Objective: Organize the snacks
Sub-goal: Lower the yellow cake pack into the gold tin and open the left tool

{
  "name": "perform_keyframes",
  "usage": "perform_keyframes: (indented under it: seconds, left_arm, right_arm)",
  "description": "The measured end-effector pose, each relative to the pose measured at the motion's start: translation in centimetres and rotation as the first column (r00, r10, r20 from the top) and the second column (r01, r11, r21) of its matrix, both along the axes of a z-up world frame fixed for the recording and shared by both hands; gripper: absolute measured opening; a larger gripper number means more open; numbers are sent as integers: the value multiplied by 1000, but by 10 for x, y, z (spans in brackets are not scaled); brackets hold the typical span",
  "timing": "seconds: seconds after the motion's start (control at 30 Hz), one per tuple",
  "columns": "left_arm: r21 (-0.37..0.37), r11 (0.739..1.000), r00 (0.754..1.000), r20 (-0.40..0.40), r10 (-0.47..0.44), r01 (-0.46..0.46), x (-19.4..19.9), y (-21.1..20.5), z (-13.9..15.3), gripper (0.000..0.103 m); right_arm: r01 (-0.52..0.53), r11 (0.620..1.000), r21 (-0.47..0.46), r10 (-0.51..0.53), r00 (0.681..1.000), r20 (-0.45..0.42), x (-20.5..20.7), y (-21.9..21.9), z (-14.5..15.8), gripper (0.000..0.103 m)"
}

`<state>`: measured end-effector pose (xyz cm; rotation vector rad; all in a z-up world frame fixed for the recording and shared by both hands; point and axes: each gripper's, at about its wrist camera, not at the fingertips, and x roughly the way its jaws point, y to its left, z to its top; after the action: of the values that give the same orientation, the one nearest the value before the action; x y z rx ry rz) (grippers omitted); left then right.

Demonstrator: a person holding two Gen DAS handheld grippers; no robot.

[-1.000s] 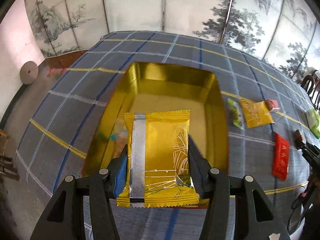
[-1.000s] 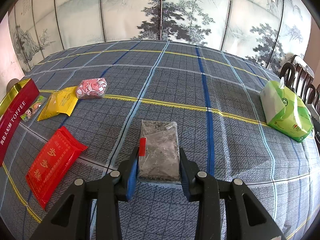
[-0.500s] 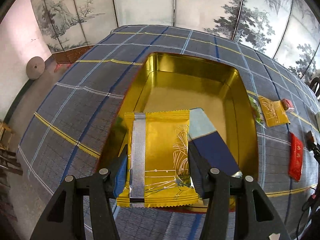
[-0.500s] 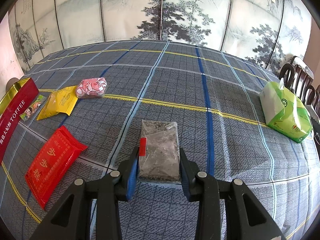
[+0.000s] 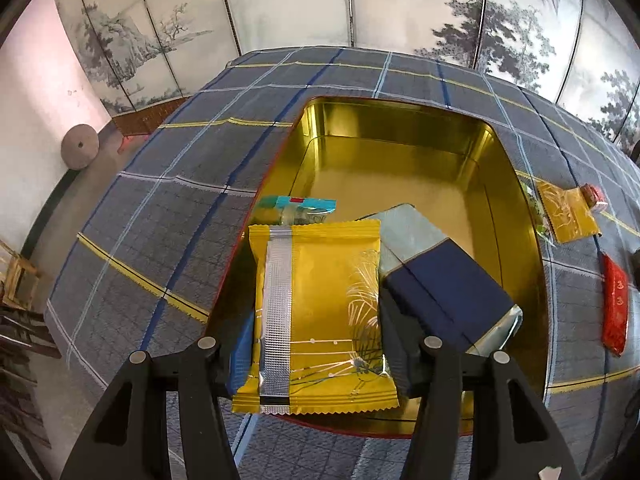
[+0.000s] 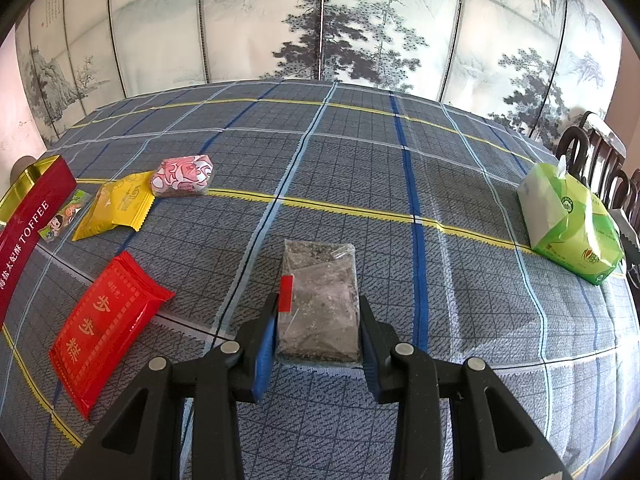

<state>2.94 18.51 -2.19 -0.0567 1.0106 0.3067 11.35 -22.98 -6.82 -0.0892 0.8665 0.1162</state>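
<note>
The left hand-held gripper [image 5: 316,320] is clenched on a gold snack packet [image 5: 316,312], and over the last second it has carried that packet forward, from short of the near wall to over the near end of the open gold tin [image 5: 400,152]. The view into the tin has opened up with that move: a navy and silver packet [image 5: 436,276] now shows lying in the near right of the tin, and a teal-topped packet [image 5: 298,206] shows at the near left, just beyond the gold one. So at least 2 snacks are already inside, and this one looks close to being dropped in between them (whether it touches the floor of the tin yet, I cannot tell).

The right hand-held gripper [image 6: 318,320] has not shifted; it grasps a clear packet of grey speckled snack [image 6: 320,304] low over the checked worktop [image 6: 400,160], apparently waiting its turn.

Outside the tin, to its right, lie a red packet [image 6: 106,328], a yellow packet [image 6: 116,204], a pink patterned packet [image 6: 184,176] and a small cartoon-printed sachet [image 6: 66,216]. A green tissue pack [image 6: 572,224] sits far right. My judgement: the sorting is under halfway.
</note>
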Motion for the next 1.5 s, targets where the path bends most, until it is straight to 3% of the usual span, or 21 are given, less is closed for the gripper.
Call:
perform_keyframes:
  seconds: [0.57,1.17,1.5]
  left_arm:
    - [-1,1000,1000,21,-22,22,-7,-5,14,66]
    - [-52,999,997,77,16,-12,-28,3,33,79]
    - [-82,994,989,122,81,-71,-46,20,42,81]
  right_arm:
    - [12,1000,-5,-12,1000,1,-1,-5,1,36]
    - [125,991,-50,-127,991,-42,0,10,8,35]
    - [88,996,28,-88,996,-5,-16,50,49,35]
